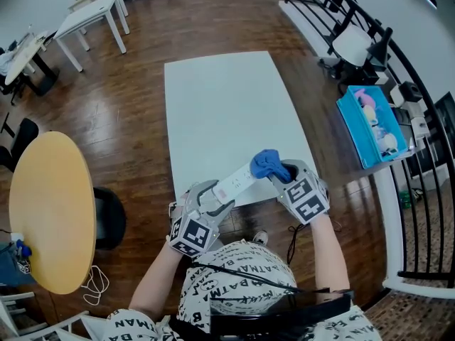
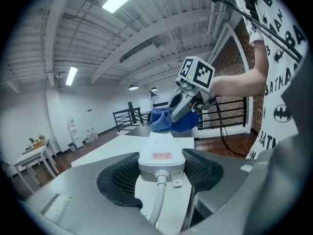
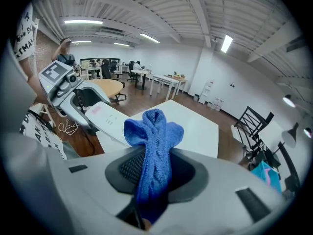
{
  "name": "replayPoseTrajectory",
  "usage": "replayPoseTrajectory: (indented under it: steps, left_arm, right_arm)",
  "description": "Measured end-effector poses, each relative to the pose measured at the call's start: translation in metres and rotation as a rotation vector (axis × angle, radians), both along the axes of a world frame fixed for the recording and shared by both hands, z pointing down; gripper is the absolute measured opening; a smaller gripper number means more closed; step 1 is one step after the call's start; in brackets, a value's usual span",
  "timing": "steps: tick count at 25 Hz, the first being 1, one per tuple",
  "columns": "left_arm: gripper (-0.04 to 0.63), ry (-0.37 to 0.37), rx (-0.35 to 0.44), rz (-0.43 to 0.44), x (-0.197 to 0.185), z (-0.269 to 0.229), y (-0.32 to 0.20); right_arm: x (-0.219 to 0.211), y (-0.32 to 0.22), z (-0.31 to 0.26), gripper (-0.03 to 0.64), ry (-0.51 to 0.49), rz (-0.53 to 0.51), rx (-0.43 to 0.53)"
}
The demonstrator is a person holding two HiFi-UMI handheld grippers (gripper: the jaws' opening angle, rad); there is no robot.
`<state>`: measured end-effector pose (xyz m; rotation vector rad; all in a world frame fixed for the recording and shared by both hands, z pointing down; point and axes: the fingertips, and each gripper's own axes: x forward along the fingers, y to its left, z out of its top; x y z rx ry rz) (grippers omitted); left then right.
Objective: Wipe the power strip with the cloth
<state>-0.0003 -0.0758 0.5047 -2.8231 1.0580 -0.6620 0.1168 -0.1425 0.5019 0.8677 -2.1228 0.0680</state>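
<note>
A white power strip (image 1: pixel 233 185) is held level above the near edge of the white table (image 1: pixel 220 112). My left gripper (image 1: pixel 208 206) is shut on its cord end; in the left gripper view the strip (image 2: pixel 161 153) sits clamped between both jaws, with its cable (image 2: pixel 157 204) hanging toward the camera. My right gripper (image 1: pixel 284 178) is shut on a bunched blue cloth (image 1: pixel 269 165). The cloth (image 2: pixel 168 121) rests on the strip's far end. In the right gripper view the cloth (image 3: pixel 152 146) fills the jaws, and the strip (image 3: pixel 105 116) lies to the left beyond it.
A round yellow table (image 1: pixel 50 208) stands to the left, with a black chair (image 1: pixel 110 219) beside it. A blue bin (image 1: pixel 370 123) of items sits to the right by a black railing (image 1: pixel 419 84). White desks (image 1: pixel 89 16) stand far left.
</note>
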Motion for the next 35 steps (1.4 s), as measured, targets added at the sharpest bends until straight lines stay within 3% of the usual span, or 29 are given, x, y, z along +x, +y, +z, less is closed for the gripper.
replayPoseTrajectory:
  steps: [6, 11, 13, 20, 25, 28, 35]
  left_arm:
    - [0.278, 0.097, -0.078, -0.018, -0.006, -0.001, 0.001]
    - [0.278, 0.316, -0.303, -0.078, -0.020, 0.010, -0.018]
    - [0.278, 0.402, -0.372, -0.104, -0.025, 0.012, -0.026]
    - [0.278, 0.637, -0.510, -0.118, -0.031, 0.009, -0.037]
    - [0.278, 0.804, -0.610, -0.040, -0.027, 0.001, -0.028]
    - [0.278, 0.835, -0.631, -0.020, -0.025, -0.001, -0.023]
    - [0.278, 0.781, -0.605, 0.005, -0.023, -0.004, -0.019]
  right_arm:
    - [0.024, -0.017, -0.002, 0.121, -0.031, 0.082, 0.016]
    - [0.015, -0.007, -0.026, 0.121, -0.146, 0.092, 0.064]
    - [-0.001, 0.005, -0.037, 0.121, -0.224, 0.069, 0.060]
    - [-0.066, 0.049, -0.054, 0.121, -0.483, -0.055, -0.038]
    - [-0.093, 0.063, -0.039, 0.121, -0.472, -0.122, -0.073]
    - [-0.089, 0.058, -0.034, 0.121, -0.443, -0.110, -0.059]
    - [-0.058, 0.038, -0.036, 0.121, -0.421, -0.048, -0.029]
